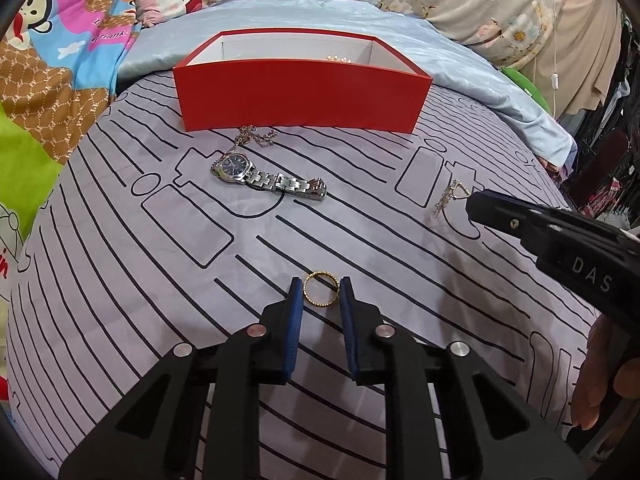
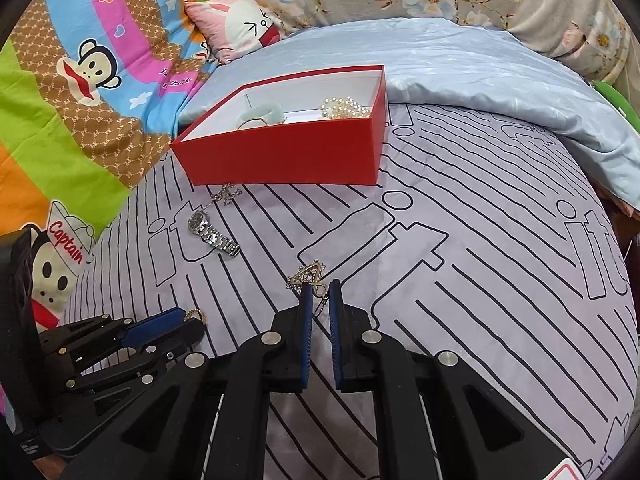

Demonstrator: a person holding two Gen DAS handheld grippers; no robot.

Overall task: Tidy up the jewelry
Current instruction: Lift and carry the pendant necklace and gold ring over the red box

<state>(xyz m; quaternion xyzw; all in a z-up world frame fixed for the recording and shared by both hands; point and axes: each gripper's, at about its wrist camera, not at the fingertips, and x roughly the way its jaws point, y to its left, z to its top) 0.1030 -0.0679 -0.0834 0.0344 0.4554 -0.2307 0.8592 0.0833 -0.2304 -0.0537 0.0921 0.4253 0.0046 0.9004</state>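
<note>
A gold ring (image 1: 321,289) lies on the striped sheet between the fingertips of my left gripper (image 1: 320,286), whose jaws stand around it with small gaps. My right gripper (image 2: 321,290) has its jaws nearly closed around a gold pendant (image 2: 307,274), lifted slightly in the left wrist view (image 1: 450,196). A silver watch (image 1: 264,176) and a silver chain (image 1: 256,136) lie in front of the red box (image 1: 300,96). The box holds a pearl bracelet (image 2: 345,108) and a jade bangle (image 2: 262,115).
The striped sheet (image 2: 480,280) covers the bed. A light blue blanket (image 2: 500,76) lies behind the box. Cartoon bedding (image 2: 80,80) and a pink pillow (image 2: 236,26) are at the left and back.
</note>
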